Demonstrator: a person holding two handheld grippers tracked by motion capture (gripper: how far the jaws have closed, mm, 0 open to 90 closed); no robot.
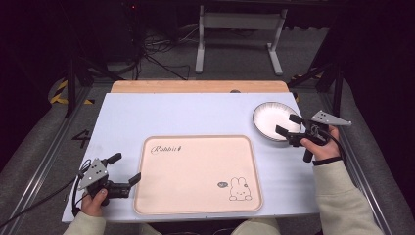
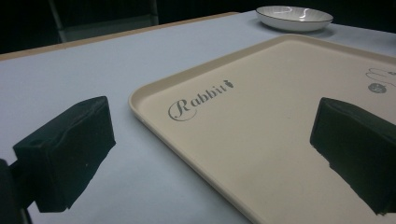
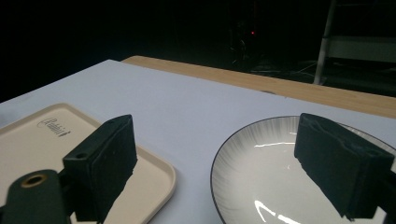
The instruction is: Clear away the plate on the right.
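Observation:
A cream tray (image 1: pixel 195 196) with a rabbit drawing and the word "Rabbit" lies in the middle of the white table. A white ribbed plate (image 1: pixel 269 120) with a dark rim sits at the table's right. My right gripper (image 1: pixel 288 124) hovers at the plate's right edge with its jaws wide apart and nothing between them. In the right gripper view the plate (image 3: pixel 261 172) lies between and below the jaws, with the tray's corner (image 3: pixel 159 170) at the left. My left gripper (image 1: pixel 127 169) rests open by the tray's left edge. The tray (image 2: pixel 261 140) is bare in the left gripper view.
A wooden strip (image 1: pixel 195 86) runs along the table's far edge. Beyond it stand a white frame (image 1: pixel 240 34) and loose cables on the floor. Dark stands flank both sides of the table. The plate (image 2: pixel 294 16) lies far off in the left gripper view.

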